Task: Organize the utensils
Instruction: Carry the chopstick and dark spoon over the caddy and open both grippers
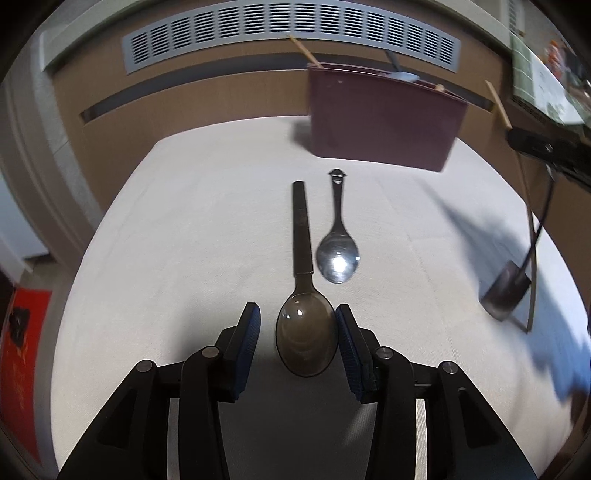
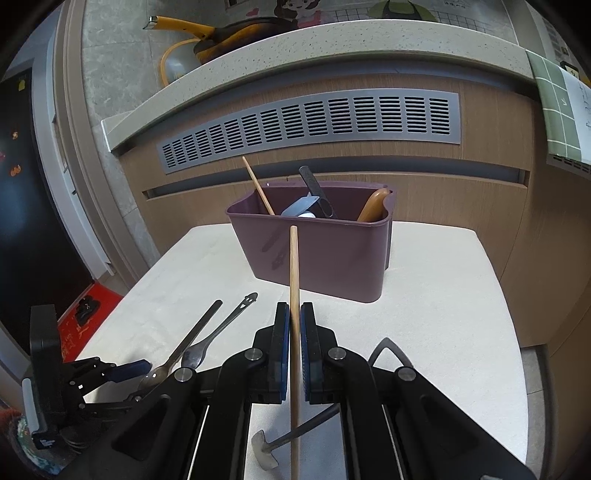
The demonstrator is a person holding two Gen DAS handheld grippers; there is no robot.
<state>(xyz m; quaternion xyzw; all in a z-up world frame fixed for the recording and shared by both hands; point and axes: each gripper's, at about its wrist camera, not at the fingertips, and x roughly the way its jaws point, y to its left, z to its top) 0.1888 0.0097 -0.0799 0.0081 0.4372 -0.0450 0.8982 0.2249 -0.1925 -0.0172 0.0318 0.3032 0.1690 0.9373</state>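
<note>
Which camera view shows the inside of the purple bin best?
The right wrist view: the purple bin is seen from above its rim, with utensils inside. The left wrist view shows only its blurred outer wall and handles sticking up.

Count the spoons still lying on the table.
2. A dark spoon lies between the open left gripper's fingers; a shiny metal spoon lies just right of it. The bin may hide more.

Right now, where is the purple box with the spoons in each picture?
Left wrist view: purple box sits upper right, at the table's far edge.
Right wrist view: purple box sits centre, beyond the held wooden stick.
Shared landmark: the grey vent grille behind it.
</note>
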